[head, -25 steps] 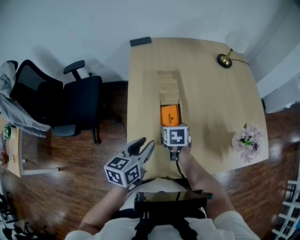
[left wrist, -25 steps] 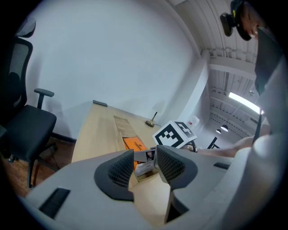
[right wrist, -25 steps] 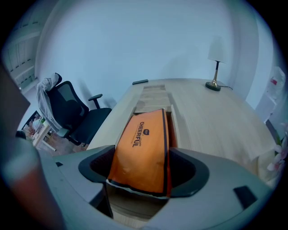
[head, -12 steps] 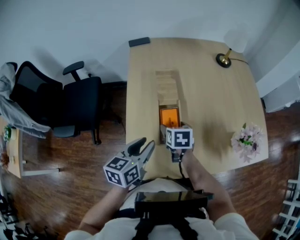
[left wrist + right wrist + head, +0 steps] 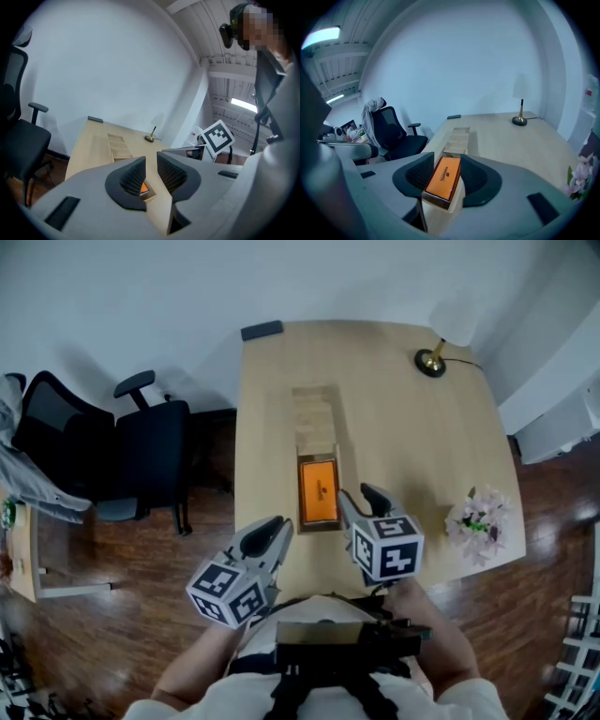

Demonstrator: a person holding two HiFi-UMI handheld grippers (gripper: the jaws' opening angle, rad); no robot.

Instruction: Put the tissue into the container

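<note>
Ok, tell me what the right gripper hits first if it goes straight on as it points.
Likely the orange tissue pack in its wooden box, dead ahead of the right gripper; its jaws are closing on nothing. Depth is unclear.

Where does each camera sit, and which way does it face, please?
Head view: on the person's head, looking steeply down at the table; shows both forearms, left gripper and right gripper.
Left gripper view: on that gripper, facing across the table toward the lamp; its closing jaws hold nothing; the person's torso shows at right.
Right gripper view: on that gripper, facing along the table; its closing jaws frame the orange pack in its box beyond, untouched.
Shared: all three see the lamp and orange pack.
</note>
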